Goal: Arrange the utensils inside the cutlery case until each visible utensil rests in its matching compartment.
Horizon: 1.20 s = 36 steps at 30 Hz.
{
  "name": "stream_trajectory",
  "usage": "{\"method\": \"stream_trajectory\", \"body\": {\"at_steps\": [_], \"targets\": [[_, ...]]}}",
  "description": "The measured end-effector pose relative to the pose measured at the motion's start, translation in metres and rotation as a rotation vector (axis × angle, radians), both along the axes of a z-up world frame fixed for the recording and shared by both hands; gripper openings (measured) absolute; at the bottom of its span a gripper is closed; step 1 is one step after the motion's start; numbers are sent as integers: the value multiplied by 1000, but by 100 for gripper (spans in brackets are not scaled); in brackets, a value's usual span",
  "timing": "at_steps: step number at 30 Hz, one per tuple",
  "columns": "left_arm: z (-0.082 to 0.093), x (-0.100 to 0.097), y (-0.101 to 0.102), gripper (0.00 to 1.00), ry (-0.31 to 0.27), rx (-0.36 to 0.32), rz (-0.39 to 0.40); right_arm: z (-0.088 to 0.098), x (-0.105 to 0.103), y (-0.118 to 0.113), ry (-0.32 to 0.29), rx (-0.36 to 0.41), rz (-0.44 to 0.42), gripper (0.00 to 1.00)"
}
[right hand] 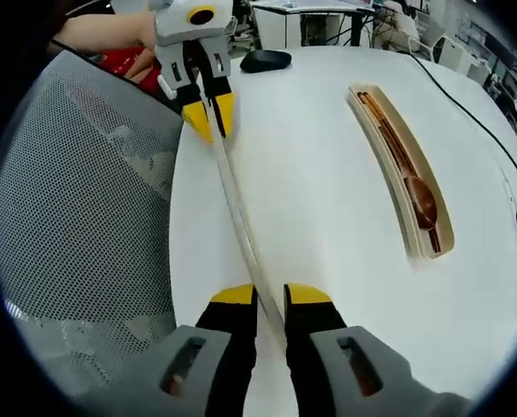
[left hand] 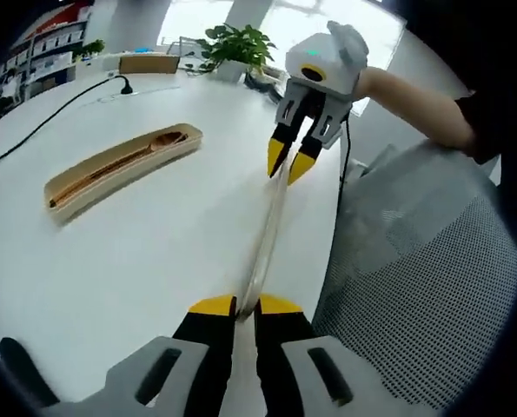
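A beige cutlery case [left hand: 84,195] [right hand: 445,221] lies open on the white table, with a brown wooden spoon [left hand: 162,139] [right hand: 421,200] and chopsticks [right hand: 384,122] inside. A long translucent case lid [left hand: 271,226] [right hand: 236,208], seen edge-on, hangs above the table's edge between both grippers. My left gripper [left hand: 248,306] [right hand: 208,117] is shut on one end. My right gripper [right hand: 271,297] [left hand: 288,162] is shut on the other end. The case lies well to one side of the lid, apart from it.
A grey mesh chair [left hand: 423,287] [right hand: 76,200] stands against the table edge under the lid. A black cable [left hand: 49,117] [right hand: 475,122] runs past the case. A potted plant [left hand: 236,43], a cardboard box [left hand: 148,62] and a black mouse [right hand: 265,59] sit at the ends of the table.
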State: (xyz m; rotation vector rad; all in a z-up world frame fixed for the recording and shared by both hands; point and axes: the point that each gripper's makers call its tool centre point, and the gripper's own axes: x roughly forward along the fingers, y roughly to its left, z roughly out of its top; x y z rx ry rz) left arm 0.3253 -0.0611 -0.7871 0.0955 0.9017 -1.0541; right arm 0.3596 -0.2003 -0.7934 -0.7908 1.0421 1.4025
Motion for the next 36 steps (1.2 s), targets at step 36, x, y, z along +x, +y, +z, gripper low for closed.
{"method": "stream_trajectory", "body": {"at_steps": [36], "targets": [[21, -16, -13, 6, 117, -155, 69, -13, 8, -13, -92, -75, 64, 26]]}}
